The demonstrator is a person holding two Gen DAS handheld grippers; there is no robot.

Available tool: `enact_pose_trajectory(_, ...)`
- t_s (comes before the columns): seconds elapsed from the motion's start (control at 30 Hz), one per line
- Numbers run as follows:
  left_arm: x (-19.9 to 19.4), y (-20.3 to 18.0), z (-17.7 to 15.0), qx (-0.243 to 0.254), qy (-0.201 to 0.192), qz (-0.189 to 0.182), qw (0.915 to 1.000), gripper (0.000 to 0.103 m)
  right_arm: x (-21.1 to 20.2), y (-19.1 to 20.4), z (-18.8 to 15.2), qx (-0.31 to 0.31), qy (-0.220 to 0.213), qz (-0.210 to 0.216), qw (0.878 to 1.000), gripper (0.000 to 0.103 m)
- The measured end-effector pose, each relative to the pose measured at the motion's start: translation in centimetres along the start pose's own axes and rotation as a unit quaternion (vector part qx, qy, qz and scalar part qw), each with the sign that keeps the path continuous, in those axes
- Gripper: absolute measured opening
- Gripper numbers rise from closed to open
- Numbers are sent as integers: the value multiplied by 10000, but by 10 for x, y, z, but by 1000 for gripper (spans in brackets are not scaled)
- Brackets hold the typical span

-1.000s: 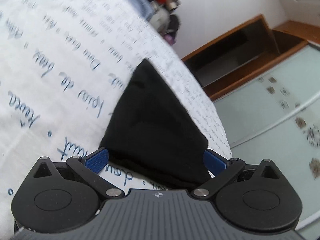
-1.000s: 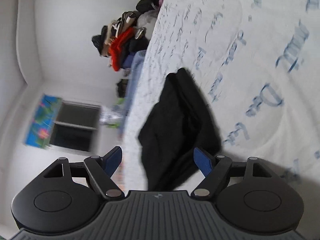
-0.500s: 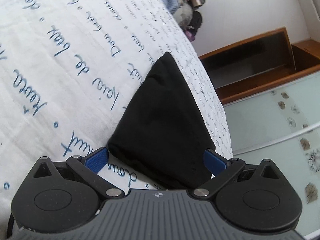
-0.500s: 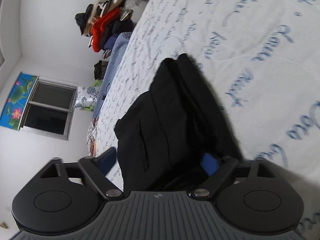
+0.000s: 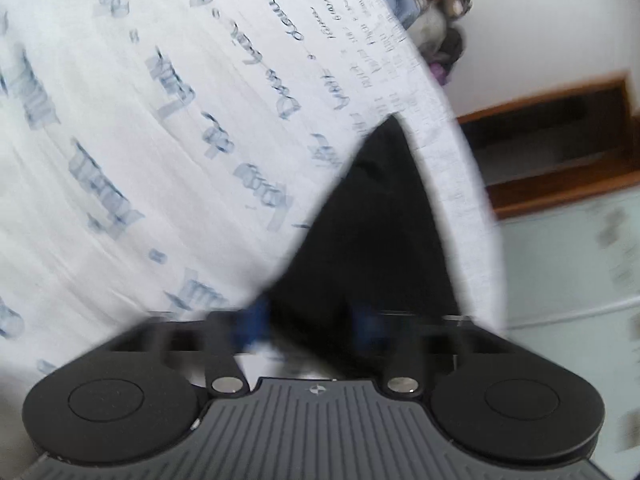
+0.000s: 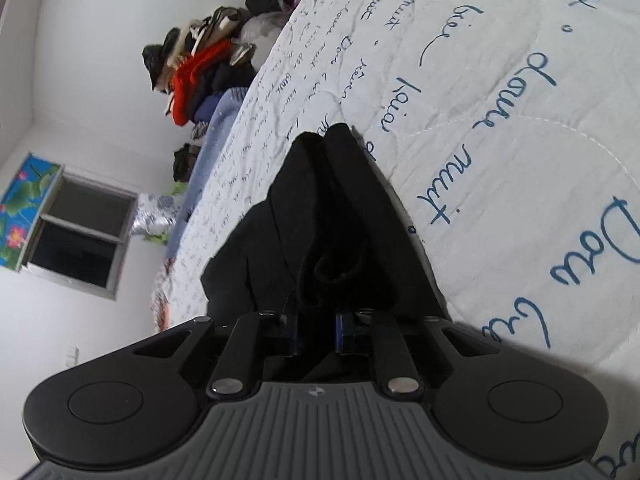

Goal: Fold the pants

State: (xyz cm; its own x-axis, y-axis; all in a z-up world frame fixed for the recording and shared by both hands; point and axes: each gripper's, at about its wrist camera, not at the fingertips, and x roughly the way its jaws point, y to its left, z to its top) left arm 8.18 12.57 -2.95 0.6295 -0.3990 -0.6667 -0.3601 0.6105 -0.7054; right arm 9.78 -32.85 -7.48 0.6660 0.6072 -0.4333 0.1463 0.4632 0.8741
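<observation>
The black pants [image 5: 380,232] lie folded on a white bedspread [image 5: 160,120] with blue handwriting. In the left wrist view my left gripper [image 5: 310,326] has its blue pads closed in on the near edge of the pants; the frame is blurred by motion. In the right wrist view the pants [image 6: 320,232] run away from me in thick folds, and my right gripper [image 6: 316,328] is shut on a bunched fold at their near end. The far tip of the pants rests on the bedspread [image 6: 520,120].
A pile of clothes [image 6: 200,76] sits at the far end of the bed by the white wall. A window [image 6: 76,236] is at the left. A wooden stair [image 5: 560,152] and a glass panel [image 5: 568,272] lie beyond the bed's right edge.
Both grippers have closed from wide open onto the near end of the pants. The left gripper is moving, so its view is blurred.
</observation>
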Motion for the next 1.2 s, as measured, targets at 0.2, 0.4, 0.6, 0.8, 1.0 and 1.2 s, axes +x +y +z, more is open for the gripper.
enact_pose_trajectory(0.2,-19,-14,-5,836,-335,100,9959,22,-10,10,2,-72,-23,214,9997,14)
enact_pose_trajectory(0.4,-4,-13,-20,1385,-304,423,9890,29,-13,-4,4,-172,75,-138,9997,14)
enact_pose_trajectory(0.6,-24,-11,-19,1418,-622,324,9874,48,-15,-12,2,-92,172,160,9997,22)
enact_pose_trajectory(0.8,-65,-20,-4,1433,-1386,62,9799,75,-50,-14,12,89,-236,390,9989,63)
enact_pose_trajectory(1.0,-26,-89,16,2455,-1461,-174,9582,78,-64,-12,21,340,-798,650,9941,65)
enact_pose_trajectory(1.2,31,-110,-5,3101,-1181,775,9401,77,-9,57,41,-689,-94,789,9945,65)
